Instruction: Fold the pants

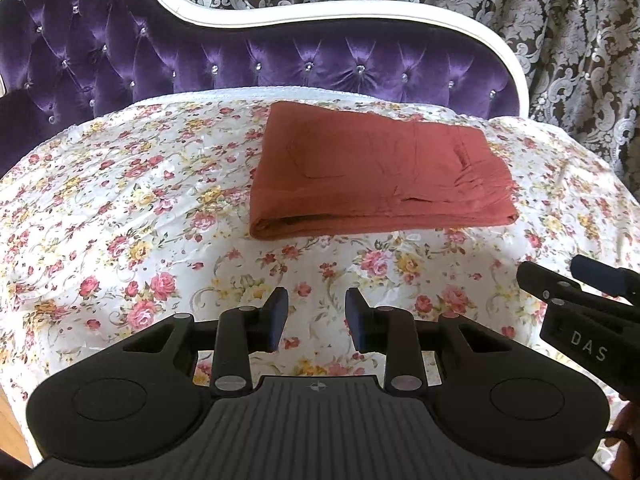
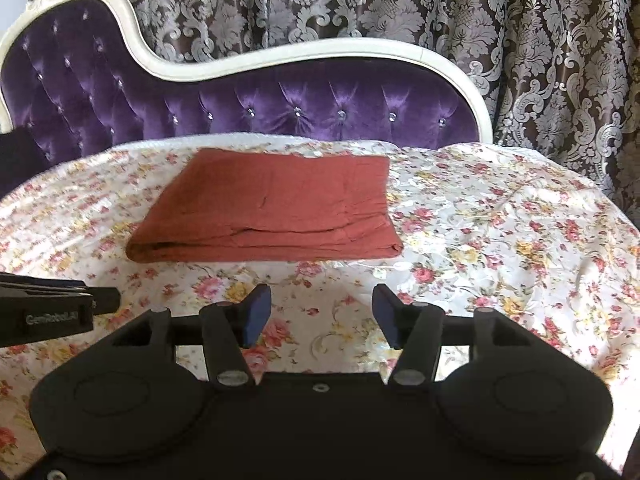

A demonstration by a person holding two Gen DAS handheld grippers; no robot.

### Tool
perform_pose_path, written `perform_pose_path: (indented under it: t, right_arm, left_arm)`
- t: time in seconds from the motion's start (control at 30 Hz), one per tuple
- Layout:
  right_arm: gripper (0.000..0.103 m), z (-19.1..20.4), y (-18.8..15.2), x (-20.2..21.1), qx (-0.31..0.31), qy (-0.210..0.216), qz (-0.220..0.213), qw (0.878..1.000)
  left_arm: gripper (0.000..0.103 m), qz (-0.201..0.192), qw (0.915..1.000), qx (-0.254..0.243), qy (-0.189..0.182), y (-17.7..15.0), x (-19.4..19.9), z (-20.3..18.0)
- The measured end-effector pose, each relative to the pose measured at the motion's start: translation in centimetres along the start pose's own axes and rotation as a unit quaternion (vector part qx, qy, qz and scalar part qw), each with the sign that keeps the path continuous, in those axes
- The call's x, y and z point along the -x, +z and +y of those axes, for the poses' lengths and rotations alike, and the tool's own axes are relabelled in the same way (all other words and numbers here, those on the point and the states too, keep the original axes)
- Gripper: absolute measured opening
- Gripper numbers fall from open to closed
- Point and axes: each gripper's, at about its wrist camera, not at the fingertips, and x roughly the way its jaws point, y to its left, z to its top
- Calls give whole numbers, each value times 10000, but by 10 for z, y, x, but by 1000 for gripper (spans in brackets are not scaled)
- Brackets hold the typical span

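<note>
The rust-red pants (image 1: pixel 376 172) lie folded into a flat rectangle on the floral sheet (image 1: pixel 120 208), near the headboard; the same pants (image 2: pixel 268 208) show in the right wrist view. My left gripper (image 1: pixel 317 302) hovers open over bare sheet, short of the pants' near edge, with nothing between its fingers. My right gripper (image 2: pixel 322 298) is open wider, also empty and clear of the pants. The right gripper (image 1: pixel 560 280) shows at the right edge of the left wrist view, and part of the left gripper (image 2: pixel 60 304) at the left edge of the right wrist view.
A purple tufted headboard (image 1: pixel 280 60) with a white frame stands behind the sheet. Patterned dark curtains (image 2: pixel 440 12) hang behind and to the right. The sheet falls away at the right side (image 2: pixel 600 240).
</note>
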Motion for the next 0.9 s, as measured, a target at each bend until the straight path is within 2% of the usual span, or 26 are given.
perform_pose_path:
  t: [0.23, 0.9]
  right_arm:
    - [62, -1, -1, -10, 60, -219, 301, 9993]
    - [62, -14, 5, -15, -127, -321, 394, 9986]
  left_arm:
    - [31, 46, 10000, -78, 41, -1, -4, 0]
    - [31, 190, 9996, -199, 45, -1, -9, -6]
